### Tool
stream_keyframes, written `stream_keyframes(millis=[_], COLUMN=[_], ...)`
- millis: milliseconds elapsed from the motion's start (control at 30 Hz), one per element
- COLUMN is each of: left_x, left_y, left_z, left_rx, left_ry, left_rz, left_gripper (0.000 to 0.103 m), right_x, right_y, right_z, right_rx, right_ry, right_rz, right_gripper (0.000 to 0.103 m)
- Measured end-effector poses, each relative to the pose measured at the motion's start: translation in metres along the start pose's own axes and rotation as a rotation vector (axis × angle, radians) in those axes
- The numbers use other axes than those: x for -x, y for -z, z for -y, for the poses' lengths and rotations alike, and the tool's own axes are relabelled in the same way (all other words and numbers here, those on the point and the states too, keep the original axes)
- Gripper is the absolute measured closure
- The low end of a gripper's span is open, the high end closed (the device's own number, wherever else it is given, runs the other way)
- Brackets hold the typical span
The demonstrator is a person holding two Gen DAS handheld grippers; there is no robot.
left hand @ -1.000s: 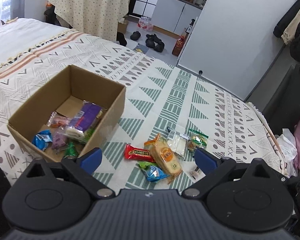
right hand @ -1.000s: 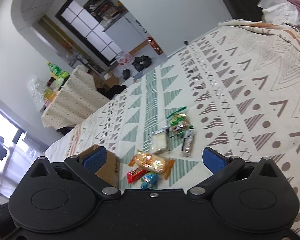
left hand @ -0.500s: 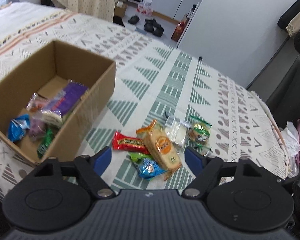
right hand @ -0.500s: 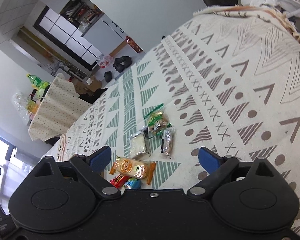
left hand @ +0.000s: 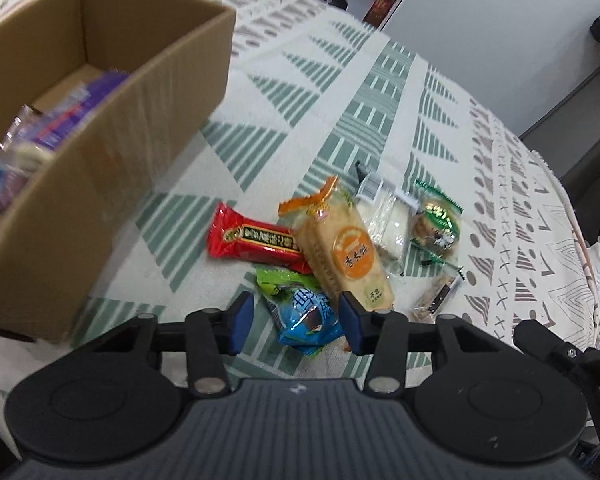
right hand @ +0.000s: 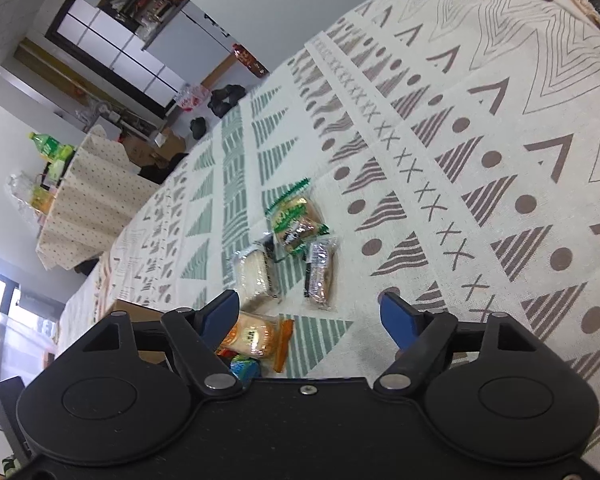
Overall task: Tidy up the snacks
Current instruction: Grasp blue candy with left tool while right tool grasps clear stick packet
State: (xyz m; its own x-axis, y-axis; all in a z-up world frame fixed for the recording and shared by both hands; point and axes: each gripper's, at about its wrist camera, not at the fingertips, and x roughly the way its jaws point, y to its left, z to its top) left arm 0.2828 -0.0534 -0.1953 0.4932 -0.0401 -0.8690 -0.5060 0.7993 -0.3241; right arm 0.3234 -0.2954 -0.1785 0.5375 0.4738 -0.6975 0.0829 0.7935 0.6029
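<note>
Loose snacks lie on the patterned bedspread (left hand: 340, 92). My left gripper (left hand: 296, 322) is open, its pads on either side of a blue-green packet (left hand: 304, 312) and not closed on it. Beside it lie a red bar (left hand: 256, 242), an orange cracker pack (left hand: 344, 256), a clear white pack (left hand: 384, 216), a green cookie pack (left hand: 436, 224) and a small brown bar (left hand: 436, 296). The cardboard box (left hand: 100, 152) at left holds several snacks. My right gripper (right hand: 310, 312) is open and empty above the brown bar (right hand: 320, 276), white pack (right hand: 254, 276) and cookie pack (right hand: 296, 220).
The box wall stands close to the left of my left gripper. In the right wrist view, the box corner (right hand: 140, 312) shows behind the left finger. A cloth-covered table (right hand: 88, 196), shoes (right hand: 224, 98) on the floor and cabinets lie beyond the bed's far edge.
My left gripper has dropped down and forward onto the snack pile, and its fingers have narrowed around the blue-green packet. My right gripper has moved closer to the snacks and stays open.
</note>
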Motion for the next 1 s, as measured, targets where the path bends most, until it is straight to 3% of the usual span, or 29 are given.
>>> stream_keyframes(millis=[167, 567, 800, 867, 933, 1000], left_x=[-0.005, 0.004, 0.0, 0.0, 0.002, 0.007], left_y=[0.002, -0.011, -0.016, -0.015, -0.015, -0.016], left_z=[-0.003, -0.007, -0.011, -0.012, -0.011, -0.011], left_rx=[0.054, 0.079, 0.043, 0.038, 0.03, 0.02], left_ry=[-0.06, -0.093, -0.087, -0.088, -0.082, -0.073], left_rz=[0.015, 0.031, 0.017, 0.013, 0.017, 0.029], left_gripper=[0.071, 0.072, 0.072, 0.072, 0.072, 0.072], right_x=[-0.015, -0.056, -0.081, -0.085, -0.088, -0.087], right_y=[-0.002, -0.006, -0.001, 0.0, 0.002, 0.003], right_z=[0.0, -0.014, -0.021, -0.024, -0.026, -0.026], right_rx=[0.004, 0.035, 0.087, 0.108, 0.135, 0.154], right_ry=[0.013, 0.06, 0.104, 0.119, 0.145, 0.153], right_rz=[-0.018, -0.017, -0.024, -0.013, -0.014, -0.018], right_gripper=[0.025, 0.034, 0.049, 0.058, 0.082, 0.083])
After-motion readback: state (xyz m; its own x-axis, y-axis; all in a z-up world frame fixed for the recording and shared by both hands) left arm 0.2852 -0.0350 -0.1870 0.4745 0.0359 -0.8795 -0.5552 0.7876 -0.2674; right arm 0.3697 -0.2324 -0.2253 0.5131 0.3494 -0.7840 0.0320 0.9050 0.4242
